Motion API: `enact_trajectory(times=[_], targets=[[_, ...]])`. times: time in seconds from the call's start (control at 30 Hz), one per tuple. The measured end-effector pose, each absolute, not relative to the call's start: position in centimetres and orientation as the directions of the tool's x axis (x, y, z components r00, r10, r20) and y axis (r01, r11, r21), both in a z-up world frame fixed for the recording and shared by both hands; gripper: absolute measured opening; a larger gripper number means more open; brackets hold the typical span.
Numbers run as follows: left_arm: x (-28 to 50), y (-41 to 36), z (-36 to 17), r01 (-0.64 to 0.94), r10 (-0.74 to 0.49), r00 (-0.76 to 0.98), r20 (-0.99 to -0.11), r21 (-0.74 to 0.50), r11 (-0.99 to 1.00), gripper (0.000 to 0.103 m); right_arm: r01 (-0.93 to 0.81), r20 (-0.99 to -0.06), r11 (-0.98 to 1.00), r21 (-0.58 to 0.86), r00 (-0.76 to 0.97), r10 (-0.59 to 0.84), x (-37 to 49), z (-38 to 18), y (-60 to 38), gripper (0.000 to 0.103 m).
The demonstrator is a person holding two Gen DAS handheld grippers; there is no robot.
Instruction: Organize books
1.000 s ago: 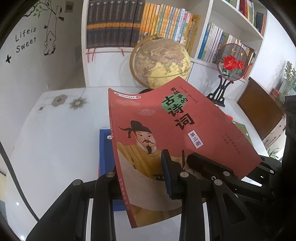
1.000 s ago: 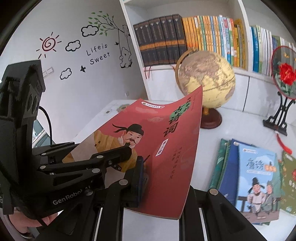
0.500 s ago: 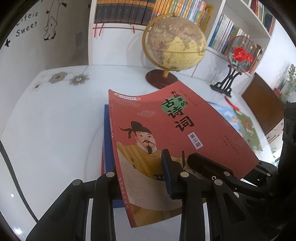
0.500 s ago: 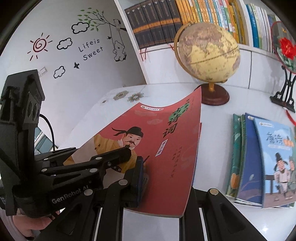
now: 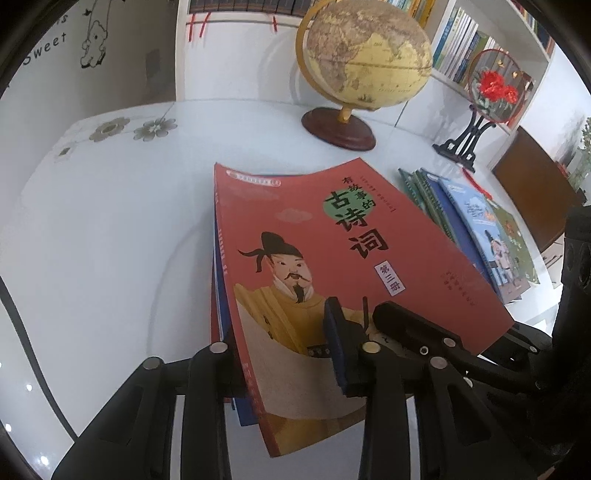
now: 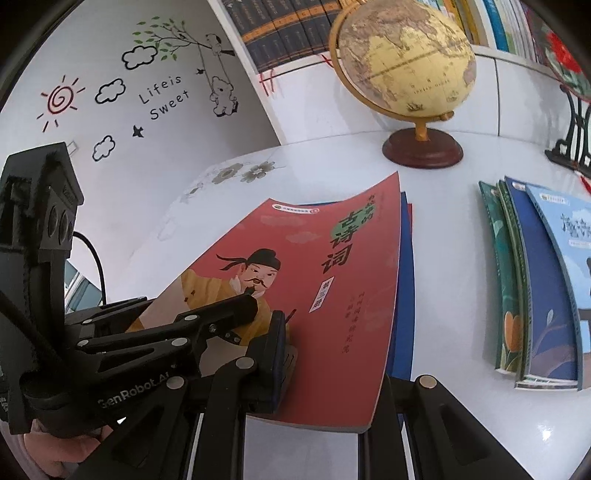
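Observation:
A red poetry book (image 5: 325,258) with a drawn scholar on its cover is held by both grippers, just above a small stack with a blue book (image 5: 221,258) on the white table. It also shows in the right wrist view (image 6: 314,280). My left gripper (image 5: 291,354) is shut on the red book's near edge. My right gripper (image 6: 325,369) is shut on the same edge beside it; its finger (image 5: 413,325) lies on the cover. The blue book's edge (image 6: 405,280) shows under the red one.
A fanned row of green and blue books (image 6: 535,288) lies to the right on the table (image 5: 110,229). A globe (image 5: 365,62) and a red-flower fan stand (image 5: 491,92) stand at the back before white bookshelves (image 6: 280,29).
Both grippers have lowered the red book toward the blue stack on the table. The view has tilted down, with the shelves sliding up out of frame.

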State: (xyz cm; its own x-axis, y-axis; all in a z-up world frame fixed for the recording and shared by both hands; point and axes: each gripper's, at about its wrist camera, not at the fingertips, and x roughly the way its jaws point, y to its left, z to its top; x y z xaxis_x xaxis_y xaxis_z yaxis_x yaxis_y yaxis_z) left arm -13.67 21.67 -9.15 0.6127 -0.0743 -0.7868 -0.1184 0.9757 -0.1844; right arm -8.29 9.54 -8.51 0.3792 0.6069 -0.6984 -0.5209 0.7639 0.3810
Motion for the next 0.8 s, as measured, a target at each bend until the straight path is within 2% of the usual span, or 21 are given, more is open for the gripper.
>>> enact_trajectory(times=[0.1, 0.17, 0.23, 0.3, 0.43, 0.63, 0.8], targets=[[-13.3, 21.9, -9.9, -0.130, -0.081, 0.585, -0.807, -0.192, 0.973, 0.038, -0.493, -0.715, 0.775, 0.396, 0.364, 0.597, -7.7, -9.3, 9.5, 0.016], [-13.2, 22.0, -10.4, -0.144, -0.072, 0.564, -0.822, -0.184, 0.972, 0.044, -0.469, -0.728, 0.783, 0.409, 0.350, 0.590, -7.3, -9.9, 9.3, 0.018], [-13.2, 22.4, -10.8, -0.162, -0.045, 0.546, -0.837, -0.158, 0.974, 0.048, -0.449, -0.745, 0.793, 0.411, 0.335, 0.576, -7.1, -10.3, 9.1, 0.030], [-13.3, 22.8, -11.1, -0.193, 0.005, 0.526, -0.851, -0.114, 0.975, 0.048, -0.417, -0.771, 0.805, 0.423, 0.301, 0.561, -6.7, -10.8, 8.9, 0.040], [-13.7, 24.1, -11.4, -0.252, 0.033, 0.505, -0.863, -0.111, 0.961, 0.048, -0.376, -0.786, 0.829, 0.414, 0.311, 0.534, -6.4, -10.5, 8.0, 0.053], [-14.6, 25.1, -10.8, -0.314, 0.078, 0.492, -0.867, -0.093, 0.945, 0.048, -0.333, -0.802, 0.861, 0.384, 0.343, 0.490, -6.5, -9.7, 5.9, 0.055], [-15.1, 24.8, -10.2, -0.311, 0.065, 0.498, -0.865, -0.108, 0.944, 0.048, -0.288, -0.803, 0.872, 0.396, 0.352, 0.481, -5.7, -9.4, 3.1, 0.056]])
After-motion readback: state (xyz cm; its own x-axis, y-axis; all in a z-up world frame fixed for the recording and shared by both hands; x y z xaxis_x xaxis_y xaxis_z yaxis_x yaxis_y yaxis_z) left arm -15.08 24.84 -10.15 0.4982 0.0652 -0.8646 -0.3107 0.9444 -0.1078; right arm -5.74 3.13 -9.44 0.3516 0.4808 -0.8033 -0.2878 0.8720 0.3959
